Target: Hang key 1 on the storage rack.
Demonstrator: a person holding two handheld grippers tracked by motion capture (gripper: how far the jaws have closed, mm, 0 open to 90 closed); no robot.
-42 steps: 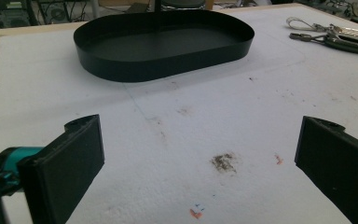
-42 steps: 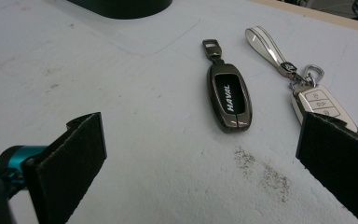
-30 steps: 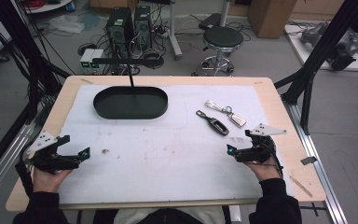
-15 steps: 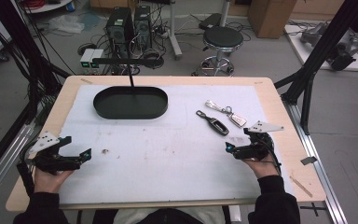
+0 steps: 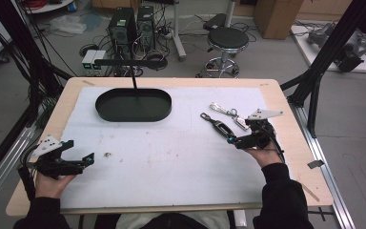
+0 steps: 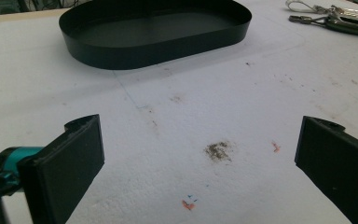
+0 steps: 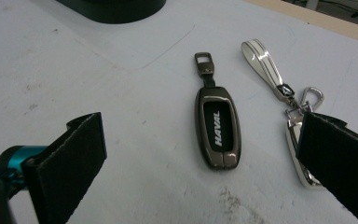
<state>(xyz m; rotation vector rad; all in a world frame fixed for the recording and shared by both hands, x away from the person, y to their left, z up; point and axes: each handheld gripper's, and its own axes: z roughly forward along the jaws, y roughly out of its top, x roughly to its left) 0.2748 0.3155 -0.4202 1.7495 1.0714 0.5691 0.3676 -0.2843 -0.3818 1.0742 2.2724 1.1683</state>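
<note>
A glossy dark key fob [image 7: 217,127] marked HAVAL lies flat on the white counter [image 5: 171,157] between the right gripper's [image 7: 205,168] wide-apart jaws. One jaw half hides a silvery second key [image 7: 298,154]. The left gripper [image 6: 200,158], also spread, hovers well short of an oval black tray [image 6: 154,32].

Wooden table [image 5: 286,102], white mat [image 5: 171,157], black oval tray [image 5: 133,106], two key fobs [image 5: 221,127]
</note>
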